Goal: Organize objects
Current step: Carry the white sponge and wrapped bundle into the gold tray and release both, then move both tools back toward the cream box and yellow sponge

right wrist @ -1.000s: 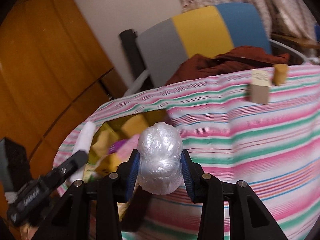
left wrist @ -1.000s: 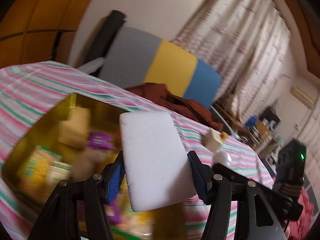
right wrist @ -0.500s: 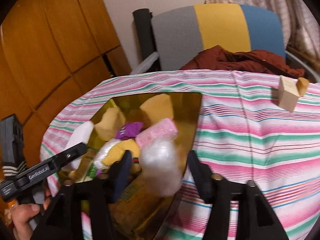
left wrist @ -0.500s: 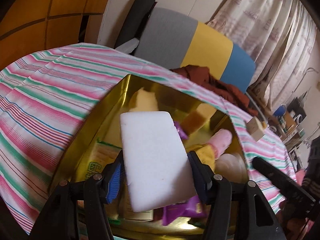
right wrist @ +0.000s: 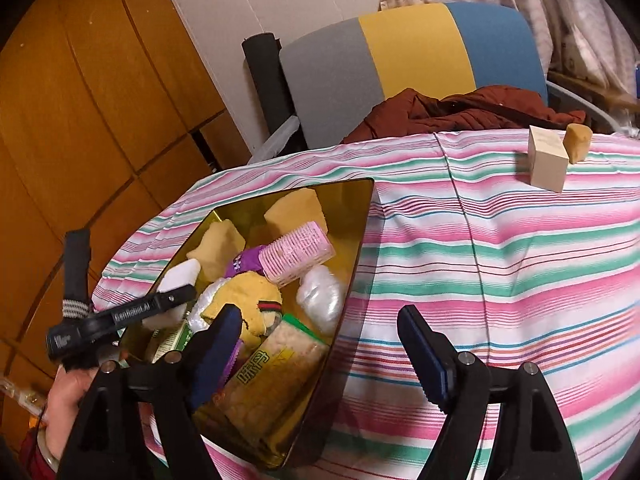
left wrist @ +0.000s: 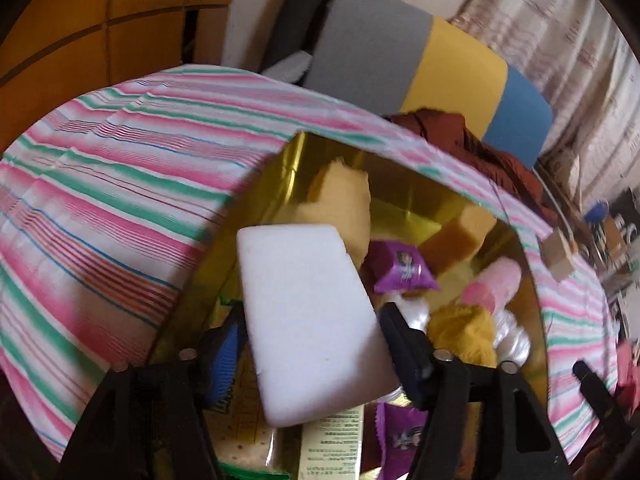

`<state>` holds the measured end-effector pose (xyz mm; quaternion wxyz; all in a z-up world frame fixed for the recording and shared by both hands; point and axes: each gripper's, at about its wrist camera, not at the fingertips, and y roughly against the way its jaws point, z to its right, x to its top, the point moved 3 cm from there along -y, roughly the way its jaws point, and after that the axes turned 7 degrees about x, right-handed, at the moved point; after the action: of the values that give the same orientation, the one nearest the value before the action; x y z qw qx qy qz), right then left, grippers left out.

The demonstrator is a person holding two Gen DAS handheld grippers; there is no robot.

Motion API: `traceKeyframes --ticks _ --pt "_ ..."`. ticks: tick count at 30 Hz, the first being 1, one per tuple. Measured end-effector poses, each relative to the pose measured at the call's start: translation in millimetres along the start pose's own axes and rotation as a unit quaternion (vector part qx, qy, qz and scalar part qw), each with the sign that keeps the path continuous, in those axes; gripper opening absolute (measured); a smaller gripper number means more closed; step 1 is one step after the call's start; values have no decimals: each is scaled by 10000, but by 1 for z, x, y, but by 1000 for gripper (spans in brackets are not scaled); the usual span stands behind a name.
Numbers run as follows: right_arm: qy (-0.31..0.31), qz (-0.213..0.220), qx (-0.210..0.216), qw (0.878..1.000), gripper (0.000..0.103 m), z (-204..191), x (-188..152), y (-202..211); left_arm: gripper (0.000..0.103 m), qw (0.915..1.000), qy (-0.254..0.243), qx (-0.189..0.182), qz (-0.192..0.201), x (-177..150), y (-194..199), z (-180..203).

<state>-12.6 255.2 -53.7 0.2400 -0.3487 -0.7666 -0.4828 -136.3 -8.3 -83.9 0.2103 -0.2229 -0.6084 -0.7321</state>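
Note:
My left gripper (left wrist: 308, 344) is shut on a white foam block (left wrist: 308, 320) and holds it over the near left part of a gold tin box (left wrist: 420, 208). The box (right wrist: 360, 216) holds yellow sponges, a pink hair roller (right wrist: 296, 256), purple candy packs, a yellow sock, cracker packs and a clear plastic ball (right wrist: 320, 296). My right gripper (right wrist: 320, 352) is open and empty, just above the box's right wall. The left gripper and its white block (right wrist: 176, 284) also show in the right wrist view.
The box sits on a table with a pink and green striped cloth (right wrist: 500, 264). A small beige box (right wrist: 547, 164) and a sponge piece (right wrist: 578, 142) stand at the far right. A grey, yellow and blue chair (right wrist: 412, 48) with a brown jacket stands behind the table.
My right gripper opened and let the plastic ball go into the box, then drew back. My left gripper carried the white block over the box and lower.

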Motion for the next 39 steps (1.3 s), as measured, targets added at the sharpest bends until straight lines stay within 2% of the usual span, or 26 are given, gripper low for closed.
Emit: traceKeyframes --ticks 3,8,12,14,16,18,22,25,27,29,33,39 --pt "-67 54 7 10000 81 5 0 5 83 9991 185 -96 369 2 19 -3" --pt "-217 84 5 9997 81 14 0 8 83 9960 573 -326 610 -1 37 -16" --pt "-285 126 -2 9995 81 20 -1 12 82 9872 1180 -645 861 -8 51 -29" --pt "-326 141 -7 9994 81 24 -1 13 82 9827 1419 -848 837 -13 52 -32" --pt "-370 140 -23 9992 81 28 -2 15 77 9824 1362 -1018 776 -15 50 -27" --pt "-440 135 -9 9989 81 32 -3 15 71 9860 1119 -1057 636 -15 45 -13" --pt "-553 111 19 9984 81 38 -5 15 70 9908 674 -1129 334 -10 26 12" --pt "-596 121 16 9981 81 41 -6 17 70 9929 405 -1084 291 -3 16 26" --pt "-622 137 26 9980 81 43 -5 19 70 9924 403 -1138 225 2 16 32" --pt "-637 190 8 9978 81 46 -4 23 71 9908 438 -1213 410 4 27 36" --pt "-747 285 -56 9968 81 56 -3 30 73 9919 276 -996 732 -2 46 49" --pt "-937 297 -151 9950 81 76 -1 33 73 9908 -74 -1190 639 -21 55 80"
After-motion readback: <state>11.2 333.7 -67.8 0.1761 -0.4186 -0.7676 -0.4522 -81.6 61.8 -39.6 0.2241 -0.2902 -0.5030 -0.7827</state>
